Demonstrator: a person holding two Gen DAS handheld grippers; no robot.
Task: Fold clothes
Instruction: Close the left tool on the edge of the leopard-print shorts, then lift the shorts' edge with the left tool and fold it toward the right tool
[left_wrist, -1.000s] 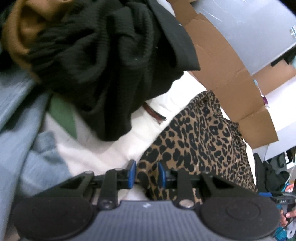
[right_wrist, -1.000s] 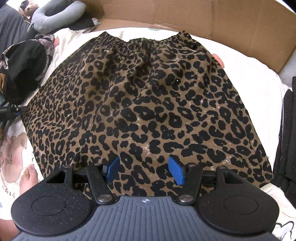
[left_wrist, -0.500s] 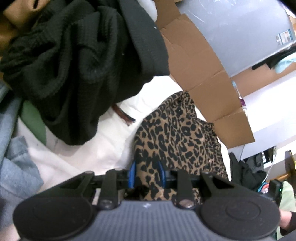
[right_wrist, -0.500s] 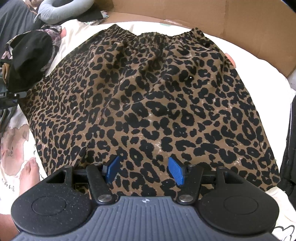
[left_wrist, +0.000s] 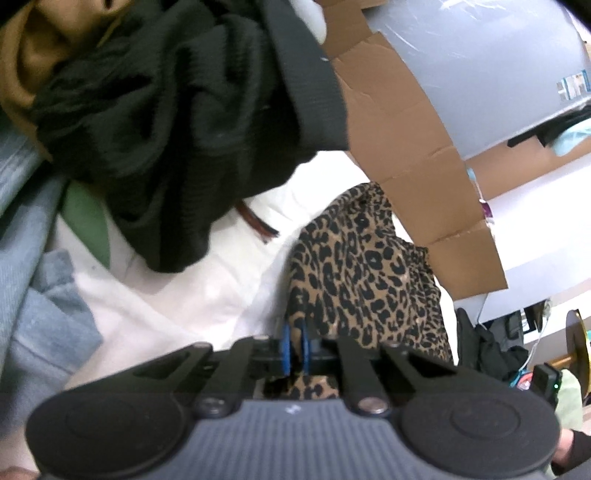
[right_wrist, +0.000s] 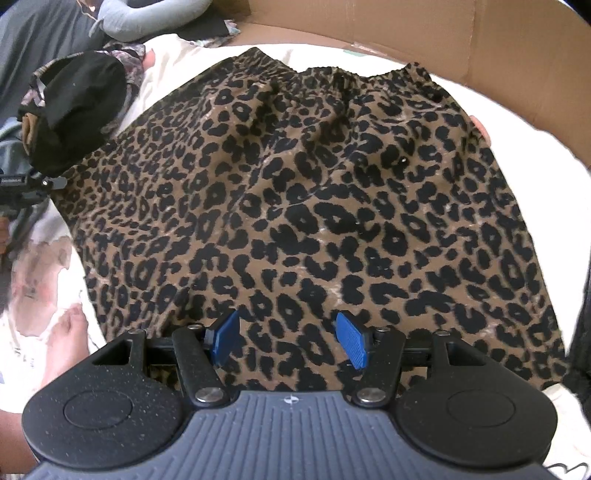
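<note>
A leopard-print skirt (right_wrist: 325, 206) lies spread flat on a white sheet, its gathered waistband at the far side. My right gripper (right_wrist: 290, 341) is open, just above the skirt's near hem, blue pads apart. In the left wrist view the skirt (left_wrist: 369, 273) rises in a bunched fold. My left gripper (left_wrist: 294, 345) is shut on the skirt's left edge, its blue pads pressed together on the cloth. The left gripper also shows at the left edge of the right wrist view (right_wrist: 22, 188).
A pile of clothes sits to the left: black knit (left_wrist: 177, 122), tan (left_wrist: 33, 66), blue denim (left_wrist: 26, 266). A cardboard wall (right_wrist: 443, 40) rings the far side. A black garment (right_wrist: 74, 110) lies left of the skirt. A bare foot (right_wrist: 66, 339) rests at the near left.
My left gripper has shut on the skirt's edge; its pads were apart a second ago. The right gripper has crept forward over the hem, still open.
</note>
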